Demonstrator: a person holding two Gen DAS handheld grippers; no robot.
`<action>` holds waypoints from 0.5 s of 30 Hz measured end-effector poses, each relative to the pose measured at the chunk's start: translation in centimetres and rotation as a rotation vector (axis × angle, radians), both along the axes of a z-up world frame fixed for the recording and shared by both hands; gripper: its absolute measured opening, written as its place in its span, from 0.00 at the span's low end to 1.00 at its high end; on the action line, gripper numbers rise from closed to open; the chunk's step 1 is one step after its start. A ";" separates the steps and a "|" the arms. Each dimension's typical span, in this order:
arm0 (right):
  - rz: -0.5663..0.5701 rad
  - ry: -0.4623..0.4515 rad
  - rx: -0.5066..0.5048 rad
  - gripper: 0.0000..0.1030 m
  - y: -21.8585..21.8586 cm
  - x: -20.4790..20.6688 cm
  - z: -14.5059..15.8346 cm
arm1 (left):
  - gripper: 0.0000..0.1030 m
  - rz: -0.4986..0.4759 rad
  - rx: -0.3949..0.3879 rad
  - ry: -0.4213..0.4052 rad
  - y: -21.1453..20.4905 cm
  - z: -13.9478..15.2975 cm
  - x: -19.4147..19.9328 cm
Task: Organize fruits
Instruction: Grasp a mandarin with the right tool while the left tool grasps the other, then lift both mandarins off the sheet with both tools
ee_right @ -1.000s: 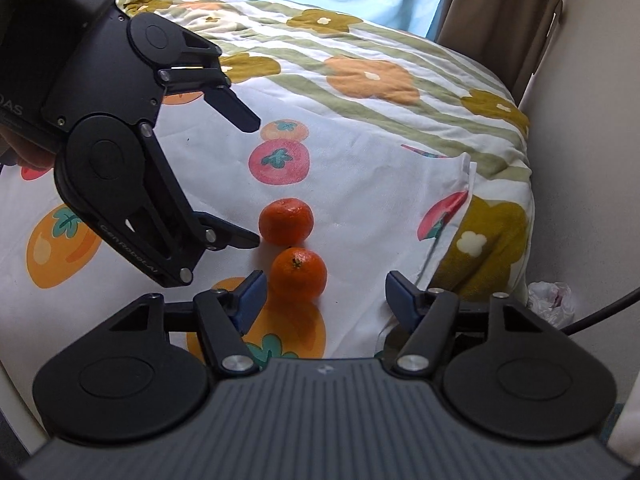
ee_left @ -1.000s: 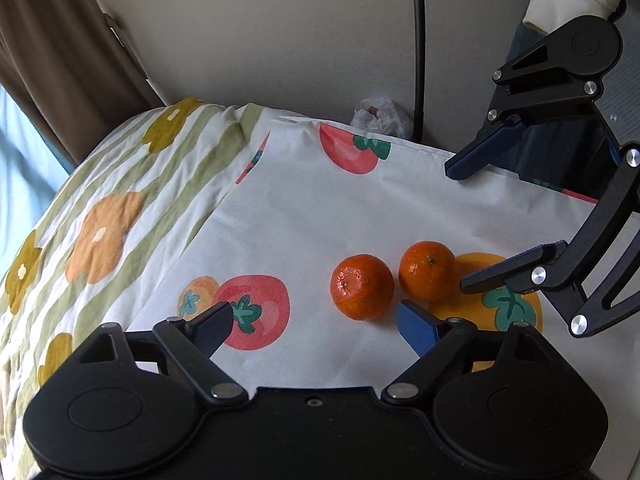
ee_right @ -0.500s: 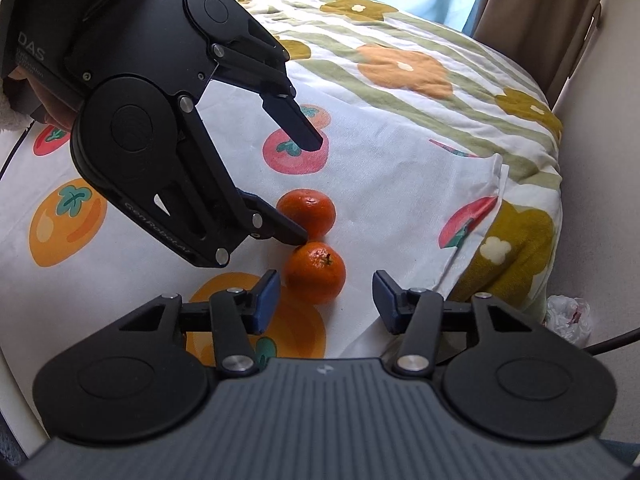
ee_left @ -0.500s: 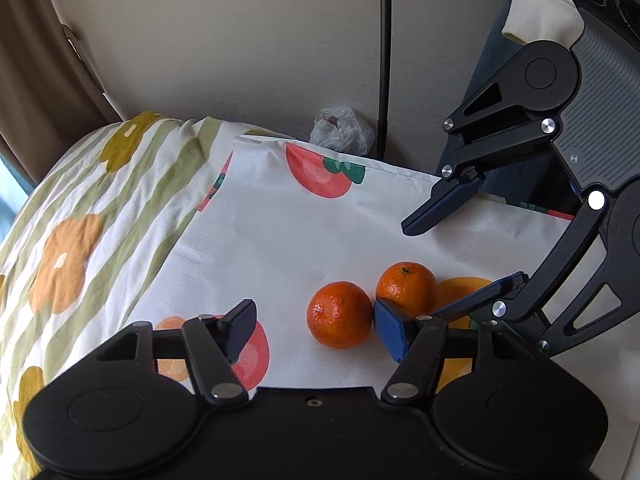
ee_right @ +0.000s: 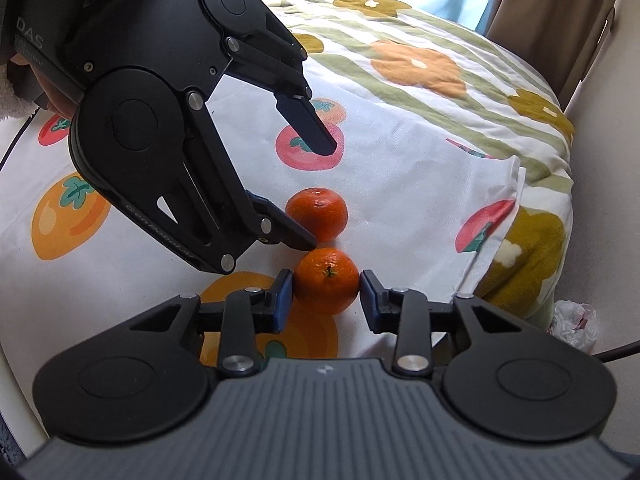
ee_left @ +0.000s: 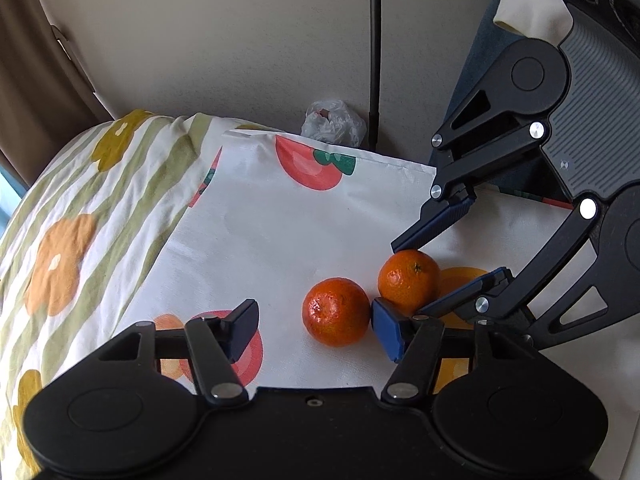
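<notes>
Two mandarins lie side by side on a white fruit-print cloth (ee_left: 280, 232). My left gripper (ee_left: 316, 330) is open around the darker mandarin (ee_left: 336, 311), its right finger in the gap between the two fruits. My right gripper (ee_right: 326, 298) is open with its blue pads on either side of the stemmed mandarin (ee_right: 326, 280), nearly touching it. That stemmed mandarin also shows in the left wrist view (ee_left: 408, 278) between the right gripper's fingers (ee_left: 432, 228). The darker mandarin also shows in the right wrist view (ee_right: 318, 212) between the left gripper's fingers (ee_right: 306, 124).
The cloth lies on a striped flower-print bedcover (ee_left: 80, 220). A wall (ee_left: 240, 40) runs close behind, with a black cable (ee_left: 374, 52) and a crumpled plastic bag (ee_left: 334, 124) in the gap. Brown curtains (ee_right: 560, 12) hang by the window.
Both grippers have come down and closer to the mandarins. The right gripper's jaws have narrowed around the stemmed mandarin. The left gripper now straddles the darker one.
</notes>
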State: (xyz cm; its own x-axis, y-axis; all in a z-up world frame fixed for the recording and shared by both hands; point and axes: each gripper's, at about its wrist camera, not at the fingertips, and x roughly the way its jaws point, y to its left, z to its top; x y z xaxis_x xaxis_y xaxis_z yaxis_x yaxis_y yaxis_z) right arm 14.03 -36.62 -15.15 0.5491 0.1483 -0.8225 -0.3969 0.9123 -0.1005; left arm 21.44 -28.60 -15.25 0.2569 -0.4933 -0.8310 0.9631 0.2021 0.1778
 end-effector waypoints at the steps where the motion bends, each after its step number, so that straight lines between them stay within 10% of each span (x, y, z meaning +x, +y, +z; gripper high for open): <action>1: -0.003 -0.001 0.000 0.49 0.0 -0.1 0.1 | 0.62 -0.002 0.004 -0.002 -0.1 -0.1 -0.1; 15: -0.021 0.000 0.000 0.49 -0.2 -0.5 0.1 | 0.41 0.021 0.009 0.032 -0.9 -1.0 -0.2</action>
State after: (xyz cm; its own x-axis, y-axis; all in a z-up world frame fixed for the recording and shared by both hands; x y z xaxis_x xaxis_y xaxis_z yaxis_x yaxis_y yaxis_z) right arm 13.48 -36.79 -15.07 0.5518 0.1365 -0.8227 -0.3773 0.9207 -0.1003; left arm 21.26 -29.50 -16.30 0.2400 -0.4804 -0.8436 0.9639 0.2208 0.1485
